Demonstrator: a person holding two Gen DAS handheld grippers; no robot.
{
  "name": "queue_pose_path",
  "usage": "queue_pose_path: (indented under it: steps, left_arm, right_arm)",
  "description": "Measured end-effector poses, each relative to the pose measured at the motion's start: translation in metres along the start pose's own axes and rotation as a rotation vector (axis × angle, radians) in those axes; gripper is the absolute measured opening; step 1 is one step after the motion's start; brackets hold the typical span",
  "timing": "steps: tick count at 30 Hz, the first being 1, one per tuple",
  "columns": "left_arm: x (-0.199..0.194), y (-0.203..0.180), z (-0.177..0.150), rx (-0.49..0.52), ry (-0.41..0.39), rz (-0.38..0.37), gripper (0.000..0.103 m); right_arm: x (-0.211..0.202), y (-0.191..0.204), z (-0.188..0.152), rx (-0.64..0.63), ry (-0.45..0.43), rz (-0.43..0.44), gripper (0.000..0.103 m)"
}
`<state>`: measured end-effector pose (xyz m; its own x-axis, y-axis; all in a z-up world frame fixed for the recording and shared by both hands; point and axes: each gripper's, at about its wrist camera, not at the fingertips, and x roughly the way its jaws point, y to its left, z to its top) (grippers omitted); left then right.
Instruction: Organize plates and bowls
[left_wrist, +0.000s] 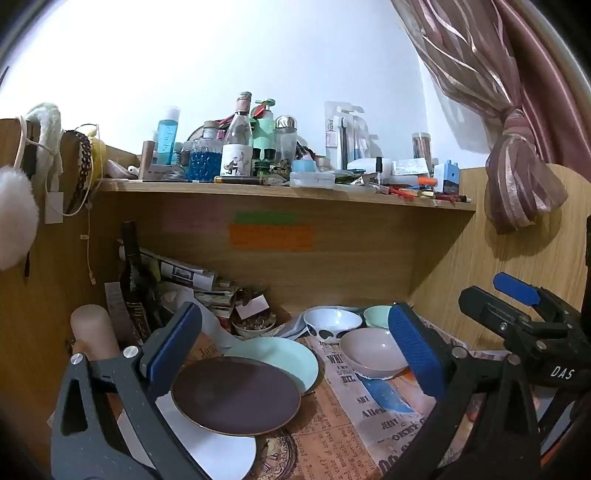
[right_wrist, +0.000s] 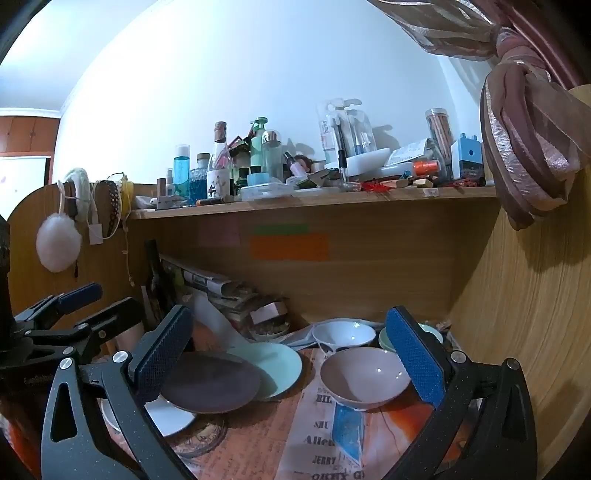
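Note:
On the newspaper-covered desk a dark brown plate (left_wrist: 236, 397) (right_wrist: 210, 382) overlaps a mint plate (left_wrist: 284, 360) (right_wrist: 275, 365) and a white plate (left_wrist: 218, 448) (right_wrist: 166, 415). To their right sits a pale pink bowl (left_wrist: 373, 352) (right_wrist: 364, 374). Behind it are a white bowl with dark spots (left_wrist: 332, 323) (right_wrist: 343, 334) and a mint bowl (left_wrist: 376, 315) (right_wrist: 430, 332). My left gripper (left_wrist: 295, 354) is open above the plates, with nothing between its fingers. My right gripper (right_wrist: 291, 354) is open too, its right finger beside the pink bowl.
A wooden shelf (left_wrist: 280, 192) crowded with bottles and stationery overhangs the desk. Papers, a dark bottle (left_wrist: 133, 273) and a small dish of trinkets (left_wrist: 255, 325) fill the back left corner. Wooden side panels close in both sides, and a tied curtain (left_wrist: 517, 173) hangs at the right.

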<state>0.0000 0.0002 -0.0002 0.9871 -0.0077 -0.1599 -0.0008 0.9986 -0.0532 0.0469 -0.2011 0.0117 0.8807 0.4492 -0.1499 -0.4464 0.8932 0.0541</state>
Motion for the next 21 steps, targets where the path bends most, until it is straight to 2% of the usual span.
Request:
queue_pose_path:
  steps: [9, 21]
  left_arm:
    - [-0.004, 0.011, 0.001, 0.005, -0.011, 0.007, 0.103]
    - [-0.005, 0.005, -0.001, 0.009, -0.015, 0.013, 0.103]
  right_arm:
    - [0.005, -0.002, -0.001, 0.011, 0.011, 0.003, 0.103]
    - [0.007, -0.003, -0.001, 0.014, 0.017, 0.009, 0.103]
